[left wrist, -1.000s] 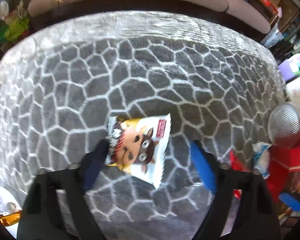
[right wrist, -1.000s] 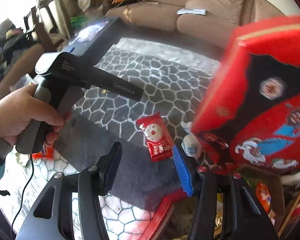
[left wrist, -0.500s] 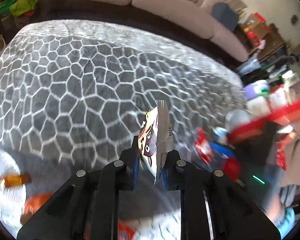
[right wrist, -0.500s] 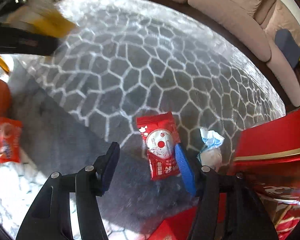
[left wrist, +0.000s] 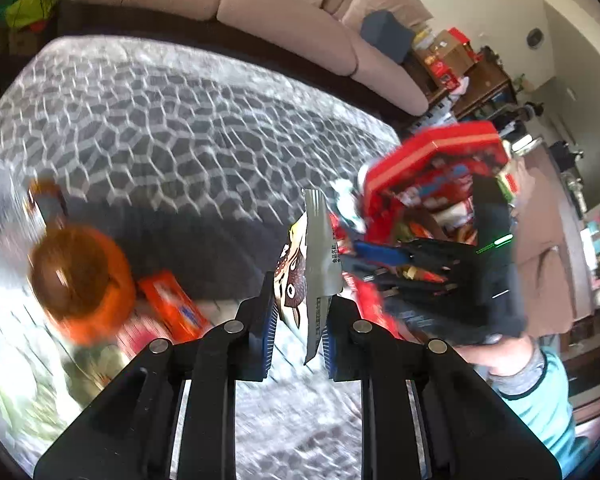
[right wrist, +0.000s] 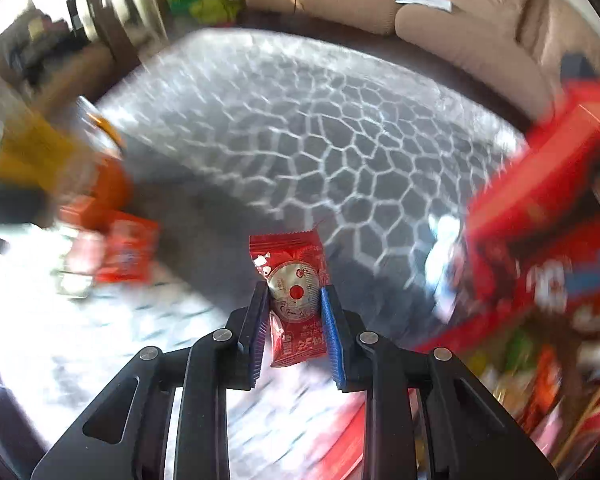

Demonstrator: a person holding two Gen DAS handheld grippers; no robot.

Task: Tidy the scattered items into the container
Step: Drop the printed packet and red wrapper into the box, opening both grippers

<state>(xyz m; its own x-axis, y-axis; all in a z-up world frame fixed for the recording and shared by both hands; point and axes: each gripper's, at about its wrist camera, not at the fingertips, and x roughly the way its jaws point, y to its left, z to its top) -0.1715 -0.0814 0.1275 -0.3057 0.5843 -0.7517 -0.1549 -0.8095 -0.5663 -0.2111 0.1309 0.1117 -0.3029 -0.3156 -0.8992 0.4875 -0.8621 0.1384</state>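
The left tongs were nearly shut, clamped on a white snack packet printed with a brown cartoon face; the packet stood on edge between the blue pads, lifted clear of the grey patterned rug. Beyond it, to the right, sat the red box, open and crowded with wrappers, with the right tongs just in front of it.

In the right wrist view, the right tongs were closing on a red sachet with a round silver emblem, both pads already pressing its sides. The red box lay close on the right, a white and blue wrapper beside its near wall. To the left, blurred, an orange cup and red-orange packets lay on the rug.
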